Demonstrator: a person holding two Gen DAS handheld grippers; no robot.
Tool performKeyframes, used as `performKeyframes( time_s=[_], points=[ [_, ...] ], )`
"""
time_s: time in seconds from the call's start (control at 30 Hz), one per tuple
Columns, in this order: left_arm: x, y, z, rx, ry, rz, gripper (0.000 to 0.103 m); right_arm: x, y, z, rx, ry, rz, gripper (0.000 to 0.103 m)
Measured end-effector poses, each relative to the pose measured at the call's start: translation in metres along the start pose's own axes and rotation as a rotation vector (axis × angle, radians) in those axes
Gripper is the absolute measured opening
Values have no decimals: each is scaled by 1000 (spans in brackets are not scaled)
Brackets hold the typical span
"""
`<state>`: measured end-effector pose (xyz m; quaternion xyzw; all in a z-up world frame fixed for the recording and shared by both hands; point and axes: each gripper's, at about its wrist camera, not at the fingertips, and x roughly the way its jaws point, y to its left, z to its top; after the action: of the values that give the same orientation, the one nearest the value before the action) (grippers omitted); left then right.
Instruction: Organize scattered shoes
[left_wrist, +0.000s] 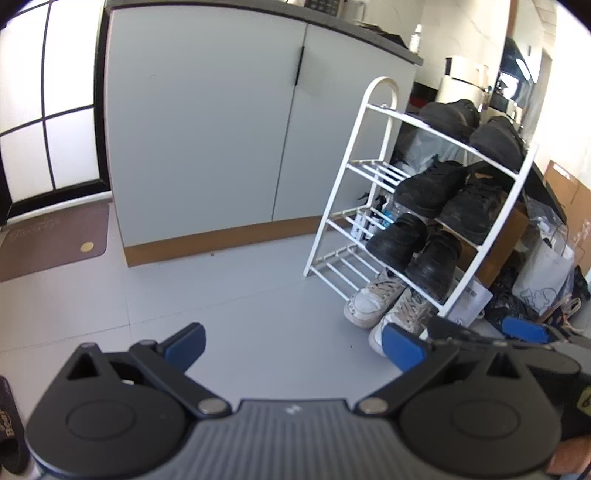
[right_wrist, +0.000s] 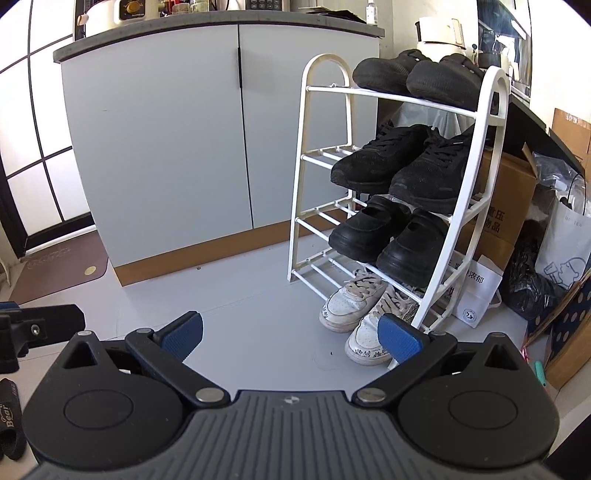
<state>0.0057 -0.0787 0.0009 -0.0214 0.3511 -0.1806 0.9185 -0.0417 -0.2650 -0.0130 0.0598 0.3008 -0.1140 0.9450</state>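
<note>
Gaping wide, each hand-held gripper, left (left_wrist: 293, 349) and right (right_wrist: 291, 338), holds nothing.

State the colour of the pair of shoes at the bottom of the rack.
The bottom pair of shoes is white with pale laces, scuffed at the toes; clearest in the right wrist view.

A shoe rack (right_wrist: 399, 192) stands on the floor right of a cabinet (right_wrist: 192, 147), three pairs of shoes on its shelves, sneakers (right_wrist: 351, 302) beneath, bags (right_wrist: 561, 251) at its right.

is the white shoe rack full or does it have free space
Not full: the white shoe rack holds pairs on its right side only; the left side shows bare rails.
</note>
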Motion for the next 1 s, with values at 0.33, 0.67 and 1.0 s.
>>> performKeyframes(
  time_s=[0.33,0.67,1.0],
  points=[
    [5,-6,-5,21,37,0,103,-1,1,-2,-19,-12,-9,103],
    [3,-5,-7,25,38,6,103,-3,9,-7,-39,-14,-5,103],
    [1,-9,-7,42,27,7,103,-3,11,-8,-37,-12,-14,103]
  ],
)
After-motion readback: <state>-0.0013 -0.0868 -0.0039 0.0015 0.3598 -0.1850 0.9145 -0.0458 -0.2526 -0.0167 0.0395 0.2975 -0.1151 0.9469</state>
